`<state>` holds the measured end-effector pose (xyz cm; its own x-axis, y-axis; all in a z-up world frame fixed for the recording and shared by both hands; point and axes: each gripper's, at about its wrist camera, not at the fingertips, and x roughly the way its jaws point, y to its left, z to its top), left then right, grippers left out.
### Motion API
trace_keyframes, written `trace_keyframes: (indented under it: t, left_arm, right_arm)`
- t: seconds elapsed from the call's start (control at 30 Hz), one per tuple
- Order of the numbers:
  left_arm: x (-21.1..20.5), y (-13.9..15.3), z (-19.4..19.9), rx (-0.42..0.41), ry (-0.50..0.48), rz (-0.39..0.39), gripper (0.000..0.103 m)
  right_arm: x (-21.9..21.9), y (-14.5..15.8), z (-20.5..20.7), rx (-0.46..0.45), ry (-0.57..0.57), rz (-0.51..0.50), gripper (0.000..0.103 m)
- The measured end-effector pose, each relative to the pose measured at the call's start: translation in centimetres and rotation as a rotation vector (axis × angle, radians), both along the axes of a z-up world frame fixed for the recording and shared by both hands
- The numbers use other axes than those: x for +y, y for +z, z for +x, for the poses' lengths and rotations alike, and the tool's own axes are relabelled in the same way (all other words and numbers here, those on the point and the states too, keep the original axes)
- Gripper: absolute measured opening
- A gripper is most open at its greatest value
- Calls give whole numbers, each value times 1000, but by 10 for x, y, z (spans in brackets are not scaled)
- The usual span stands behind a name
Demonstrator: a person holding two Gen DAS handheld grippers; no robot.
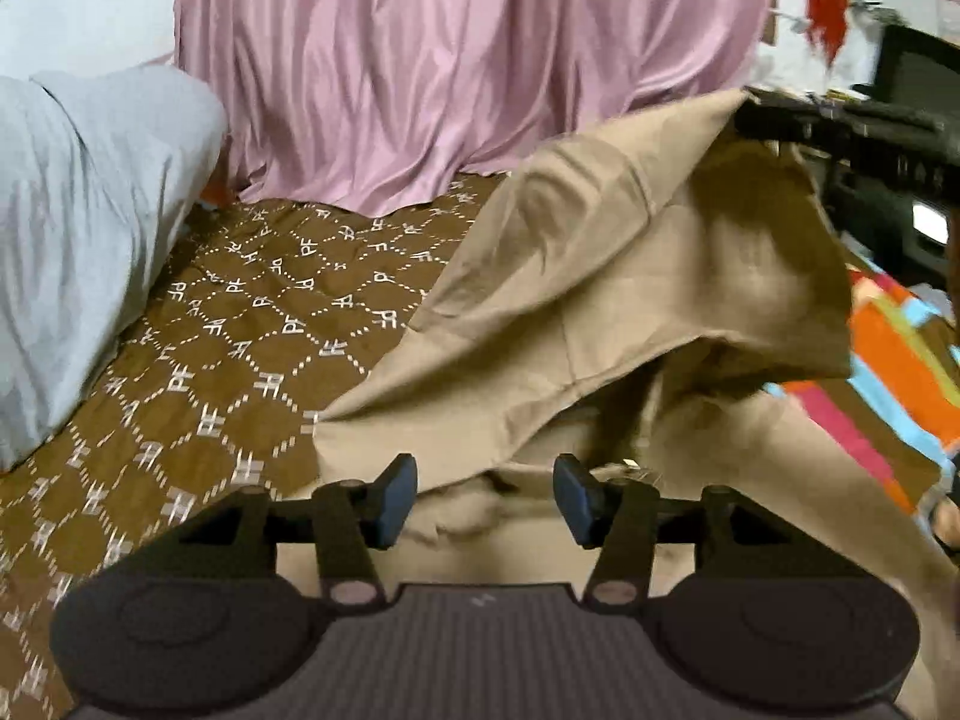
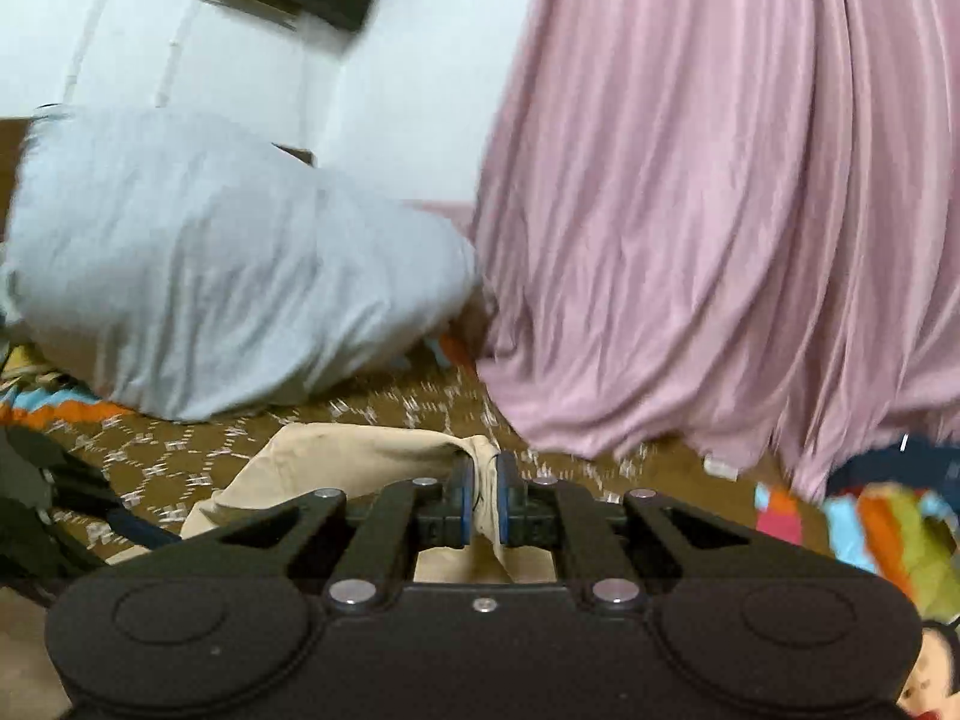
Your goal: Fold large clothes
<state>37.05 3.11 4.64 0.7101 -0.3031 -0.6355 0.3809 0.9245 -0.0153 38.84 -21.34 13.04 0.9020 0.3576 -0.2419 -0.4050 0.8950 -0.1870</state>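
A tan garment (image 1: pixel 600 300) lies on a brown patterned bedspread (image 1: pixel 240 324). One corner is lifted high at the upper right of the left wrist view, where my right gripper (image 1: pixel 774 120) holds it. My left gripper (image 1: pixel 485 501) is open and empty, low over the near part of the garment. In the right wrist view my right gripper (image 2: pixel 485 495) is shut on a fold of the tan garment (image 2: pixel 360 456), which hangs down to the left.
A light grey pillow (image 1: pixel 78 228) lies at the left of the bed. A pink satin curtain (image 1: pixel 450 60) hangs behind. Multicoloured bedding (image 1: pixel 900 360) lies at the right. A white wall (image 2: pixel 180 30) is behind the pillow.
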Motion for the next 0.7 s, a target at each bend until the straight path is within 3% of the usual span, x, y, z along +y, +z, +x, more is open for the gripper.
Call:
trace_keyframes:
  t: [0.13, 0.23, 0.33, 0.5, 0.6, 0.7]
  left_arm:
    - [22, 11, -65, 10, 0, -41, 66]
    - [41, 8, -98, 67, 30, -95, 68]
    - [53, -5, -118, 110, 54, -110, 68]
    - [69, -32, -129, 185, 111, -172, 68]
    - [69, -41, -119, 207, 142, -181, 68]
    - [71, -43, -104, 209, 171, -210, 72]
  right_arm:
    - [1, -15, -90, -100, 60, -73, 7]
    - [9, -43, -157, -170, 96, -197, 7]
    - [19, -76, -213, -168, 153, -341, 7]
    - [26, -119, -267, -16, 185, -422, 10]
    - [22, -128, -282, 109, 150, -361, 22]
    - [5, -123, -285, 208, 110, -224, 36]
